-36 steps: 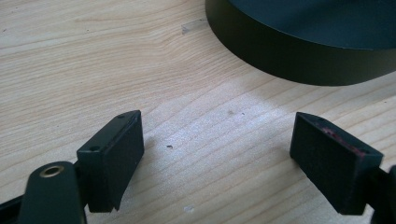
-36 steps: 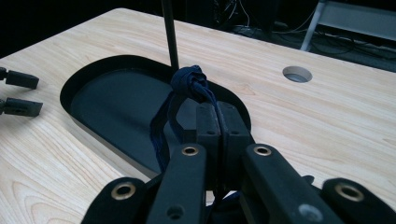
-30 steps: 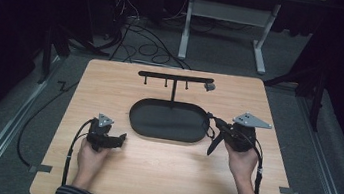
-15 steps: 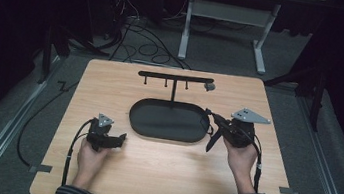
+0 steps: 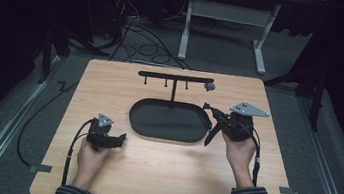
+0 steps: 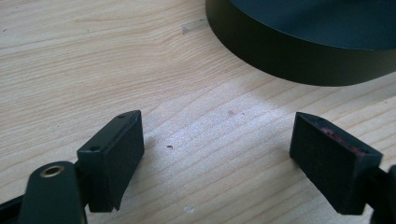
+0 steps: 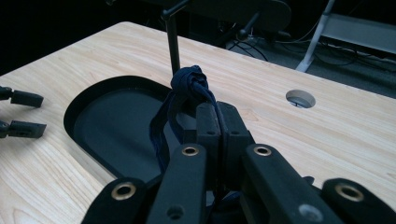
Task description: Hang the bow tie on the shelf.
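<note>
While dark room and grey carpeted floor (image 5: 0, 125) surround it, the pale wood-grain counter (image 5: 159, 176) carries a matte black oval tray (image 5: 146, 124) mid-frame, a slim T-shaped rack (image 5: 176, 77) behind. Left hand-held gripper (image 6: 215, 154) gapes wide, empty. Right hand-held gripper (image 7: 217, 123) pinches a knotted dark-blue cord (image 7: 189, 81) over the tray's right end.

Knotted dark-blue cord (image 7: 187, 84) between jaws
</note>
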Available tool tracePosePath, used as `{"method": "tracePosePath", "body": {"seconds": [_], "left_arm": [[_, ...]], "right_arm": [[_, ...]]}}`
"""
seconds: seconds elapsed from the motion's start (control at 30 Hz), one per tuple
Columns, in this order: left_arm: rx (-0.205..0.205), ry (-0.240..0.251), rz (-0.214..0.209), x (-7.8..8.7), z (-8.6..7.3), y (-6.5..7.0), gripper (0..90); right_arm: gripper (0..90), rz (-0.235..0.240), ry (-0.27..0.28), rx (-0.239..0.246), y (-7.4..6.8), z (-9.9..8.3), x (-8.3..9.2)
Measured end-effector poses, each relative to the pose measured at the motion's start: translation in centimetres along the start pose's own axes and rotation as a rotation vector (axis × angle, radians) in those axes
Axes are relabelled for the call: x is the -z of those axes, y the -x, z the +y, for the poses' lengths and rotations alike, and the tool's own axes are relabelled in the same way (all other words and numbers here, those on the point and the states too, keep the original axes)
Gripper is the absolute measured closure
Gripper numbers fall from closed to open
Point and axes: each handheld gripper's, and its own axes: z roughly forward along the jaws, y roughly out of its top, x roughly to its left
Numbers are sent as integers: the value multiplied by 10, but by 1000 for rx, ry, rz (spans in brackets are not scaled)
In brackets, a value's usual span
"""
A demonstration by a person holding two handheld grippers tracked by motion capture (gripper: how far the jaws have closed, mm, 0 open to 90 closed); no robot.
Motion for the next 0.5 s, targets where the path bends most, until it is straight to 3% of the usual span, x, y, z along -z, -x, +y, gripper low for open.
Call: {"method": "tracePosePath", "body": {"seconds": [0.5], "left_arm": [[0, 0, 0, 0, 0, 0, 183]], "right_arm": [[900, -16, 18, -1, 6, 13, 1]]}}
